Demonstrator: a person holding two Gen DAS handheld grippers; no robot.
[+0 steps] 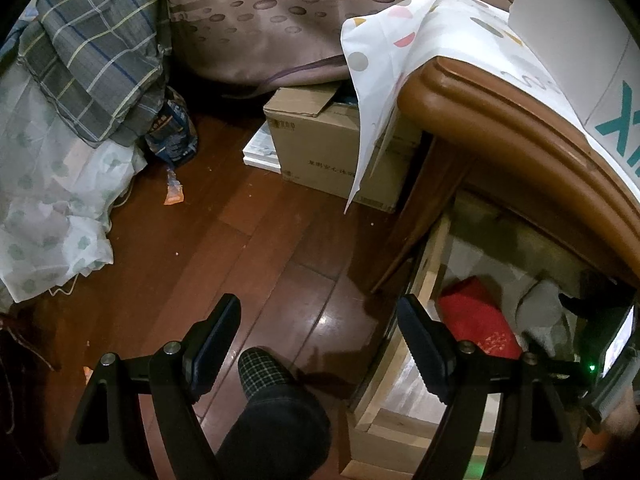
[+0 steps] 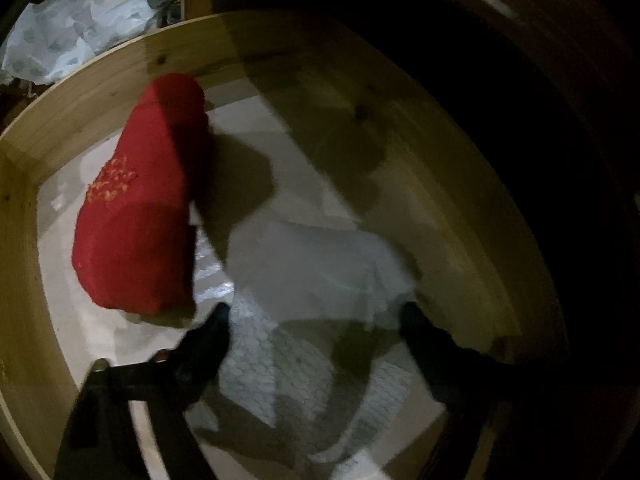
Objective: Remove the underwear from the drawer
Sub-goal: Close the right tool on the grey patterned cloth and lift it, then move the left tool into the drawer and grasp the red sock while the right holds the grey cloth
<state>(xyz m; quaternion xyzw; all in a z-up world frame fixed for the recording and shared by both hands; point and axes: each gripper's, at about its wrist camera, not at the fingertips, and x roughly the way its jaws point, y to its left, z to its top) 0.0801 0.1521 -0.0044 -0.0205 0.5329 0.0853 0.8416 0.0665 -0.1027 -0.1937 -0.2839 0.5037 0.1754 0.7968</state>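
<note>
The wooden drawer (image 2: 120, 68) stands pulled out; it also shows in the left wrist view (image 1: 430, 276). Inside lie a folded red garment (image 2: 136, 208), also seen in the left wrist view (image 1: 476, 318), and a pale grey piece of underwear (image 2: 316, 264), also seen in the left wrist view (image 1: 538, 312). My right gripper (image 2: 316, 316) is open inside the drawer, its fingers on either side of the near edge of the grey underwear. My left gripper (image 1: 320, 320) is open and empty, over the floor beside the drawer's left side.
A brown wooden cabinet top (image 1: 500, 128) with a white dotted cloth (image 1: 400, 40) overhangs the drawer. A cardboard box (image 1: 332, 144) sits on the dark wood floor (image 1: 224, 248). Bedding (image 1: 52, 200) lies left. A slippered foot (image 1: 264, 368) is between my left fingers.
</note>
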